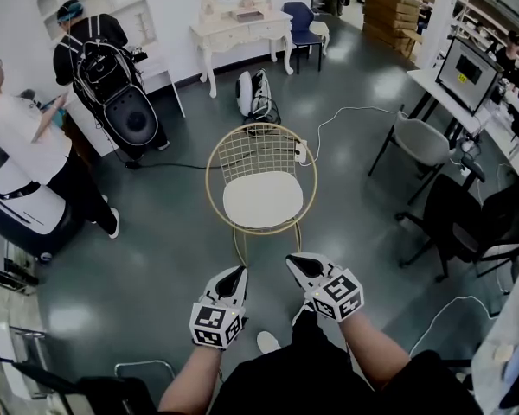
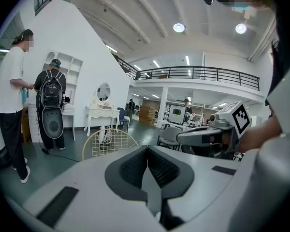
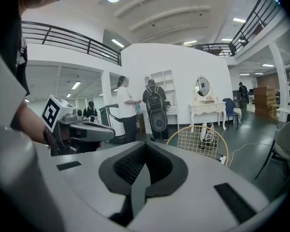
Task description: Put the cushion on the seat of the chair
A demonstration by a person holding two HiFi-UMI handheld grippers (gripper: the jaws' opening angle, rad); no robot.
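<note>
A gold wire chair (image 1: 261, 156) with a round back stands on the grey floor ahead of me. A white cushion (image 1: 262, 199) lies on its seat. My left gripper (image 1: 236, 275) and right gripper (image 1: 296, 264) hover side by side just short of the chair's front edge, both shut with nothing between the jaws. The chair's wire back (image 2: 106, 143) shows above the shut jaws in the left gripper view, and the same back (image 3: 199, 140) in the right gripper view. Each gripper view also shows the other gripper beside it.
Two people (image 1: 35, 145) stand at the left beside a black speaker (image 1: 130, 115). A white dressing table (image 1: 240, 31) and blue chair (image 1: 301, 22) stand at the back. Grey office chairs (image 1: 419, 141) and a desk with a monitor (image 1: 467, 74) are at the right. A white cable (image 1: 346, 115) runs across the floor.
</note>
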